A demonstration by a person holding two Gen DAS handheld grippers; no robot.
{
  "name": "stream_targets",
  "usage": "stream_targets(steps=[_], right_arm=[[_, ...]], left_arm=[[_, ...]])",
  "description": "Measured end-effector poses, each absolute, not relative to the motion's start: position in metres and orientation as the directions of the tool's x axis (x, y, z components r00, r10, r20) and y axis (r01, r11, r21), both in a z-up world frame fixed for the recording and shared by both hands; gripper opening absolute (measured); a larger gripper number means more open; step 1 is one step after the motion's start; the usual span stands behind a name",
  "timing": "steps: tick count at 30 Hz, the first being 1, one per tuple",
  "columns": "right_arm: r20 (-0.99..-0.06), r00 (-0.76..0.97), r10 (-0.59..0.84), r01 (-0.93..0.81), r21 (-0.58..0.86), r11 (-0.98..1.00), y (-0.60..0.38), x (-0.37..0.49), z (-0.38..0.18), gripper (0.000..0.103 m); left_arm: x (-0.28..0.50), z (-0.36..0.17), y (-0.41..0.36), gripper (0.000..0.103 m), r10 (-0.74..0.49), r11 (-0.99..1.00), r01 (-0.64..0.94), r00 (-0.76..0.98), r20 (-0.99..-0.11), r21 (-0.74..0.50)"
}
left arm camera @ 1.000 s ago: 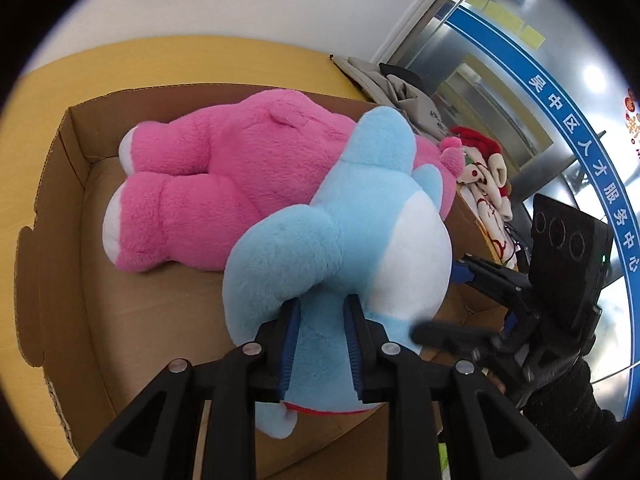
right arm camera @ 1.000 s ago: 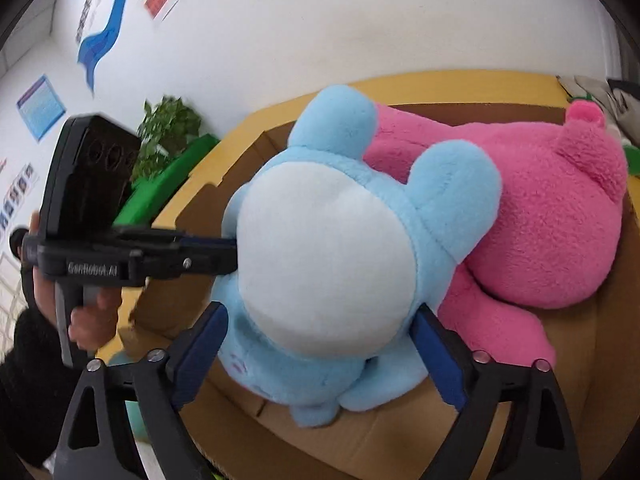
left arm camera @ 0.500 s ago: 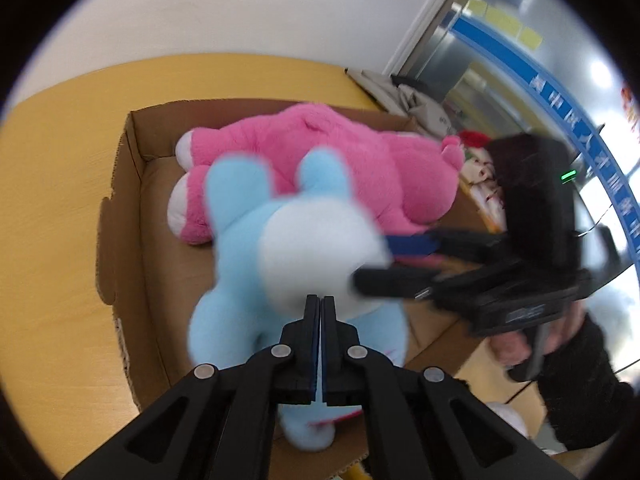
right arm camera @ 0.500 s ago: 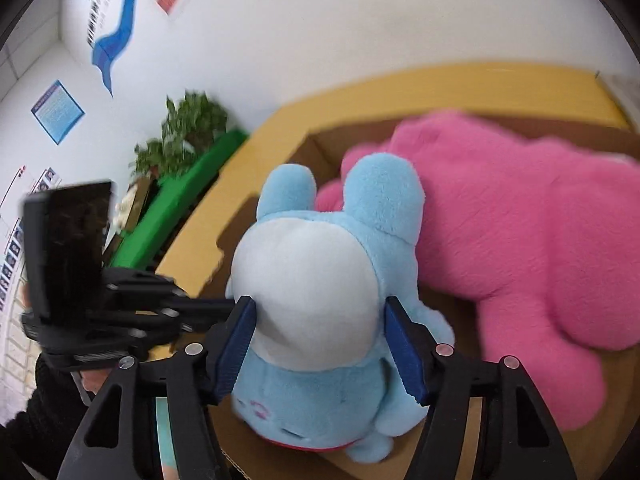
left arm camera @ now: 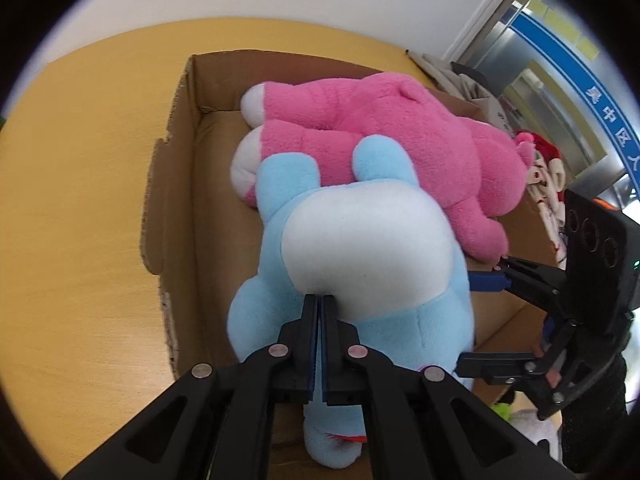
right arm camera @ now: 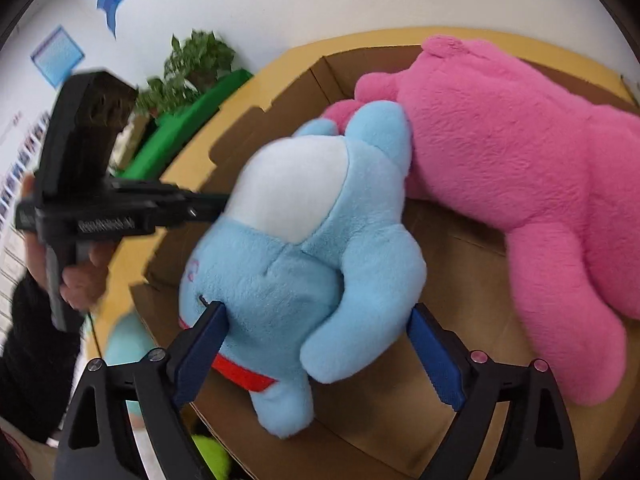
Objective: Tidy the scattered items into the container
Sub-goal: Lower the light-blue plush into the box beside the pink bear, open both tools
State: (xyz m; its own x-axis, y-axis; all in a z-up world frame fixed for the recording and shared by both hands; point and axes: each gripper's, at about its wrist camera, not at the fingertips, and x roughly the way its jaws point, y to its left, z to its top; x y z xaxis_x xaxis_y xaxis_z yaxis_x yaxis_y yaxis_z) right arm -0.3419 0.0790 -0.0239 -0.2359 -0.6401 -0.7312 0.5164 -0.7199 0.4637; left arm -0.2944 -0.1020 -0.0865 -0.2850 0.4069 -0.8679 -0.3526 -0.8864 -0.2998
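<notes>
The blue plush toy (left arm camera: 360, 264) hides much of the cardboard box (left arm camera: 192, 128) floor, left gripper (left arm camera: 319, 308) jaws pressed together against it, right gripper (right arm camera: 316, 344) jaws spread around it.

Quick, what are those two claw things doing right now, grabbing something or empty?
Left gripper: closed, tips pressed against the blue plush toy; no clear hold on it.
Right gripper: open wide, fingers either side of the blue toy.

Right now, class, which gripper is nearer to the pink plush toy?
Right. The right gripper straddles the blue plush beside the pink plush toy. The left gripper sits on the blue plush's far side from it.
</notes>
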Motion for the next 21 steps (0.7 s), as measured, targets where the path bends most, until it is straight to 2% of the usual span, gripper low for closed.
stream_targets(steps=[4,10,11,12,13,14,15,17,19,21], right_arm=[[-0.689,-0.206,-0.695,0.526,0.521,-0.673,0.064,-0.343,-0.026,0.078],[-0.622,-0.196,-0.758,0.502,0.601,-0.622,0.07,-0.34,-0.022,0.055],[-0.615,-0.193,-0.764,0.502,0.608,-0.616,0.069,-0.34,-0.022,0.047],[-0.604,-0.192,-0.774,0.499,0.619,-0.607,0.071,-0.339,-0.021,0.029],[-0.591,-0.187,-0.785,0.496,0.633,-0.594,0.071,-0.339,-0.019,0.027],[-0.594,-0.182,-0.783,0.492,0.634,-0.596,0.068,-0.34,-0.018,0.027],[-0.624,-0.183,-0.759,0.496,0.608,-0.62,0.061,-0.34,-0.018,0.033],[-0.689,-0.194,-0.699,0.493,0.547,-0.676,0.052,-0.337,-0.02,0.045],[-0.709,-0.203,-0.676,0.48,0.53,-0.7,0.053,-0.334,-0.024,0.049],[-0.715,-0.219,-0.664,0.464,0.523,-0.715,0.062,-0.329,-0.024,0.07]], left_arm=[[-0.293,-0.087,-0.113,0.0,0.411,-0.887,-0.348,-0.293,-0.863,-0.304],[-0.281,-0.064,-0.116,0.0,0.439,-0.878,-0.355,-0.333,-0.835,-0.32],[-0.278,-0.055,-0.115,0.0,0.481,-0.856,-0.377,-0.331,-0.812,-0.353],[-0.273,-0.047,-0.112,0.0,0.542,-0.817,-0.411,-0.308,-0.782,-0.405],[-0.27,-0.043,-0.105,0.0,0.546,-0.809,-0.435,-0.302,-0.782,-0.396],[-0.269,-0.042,-0.096,0.0,0.491,-0.834,-0.441,-0.321,-0.81,-0.331],[-0.272,-0.048,-0.09,0.0,0.434,-0.862,-0.419,-0.323,-0.841,-0.284],[-0.281,-0.064,-0.091,0.001,0.452,-0.863,-0.378,-0.282,-0.846,-0.336],[-0.282,-0.066,-0.095,0.001,0.493,-0.849,-0.359,-0.277,-0.825,-0.387],[-0.276,-0.062,-0.097,0.001,0.494,-0.851,-0.357,-0.297,-0.817,-0.385]])
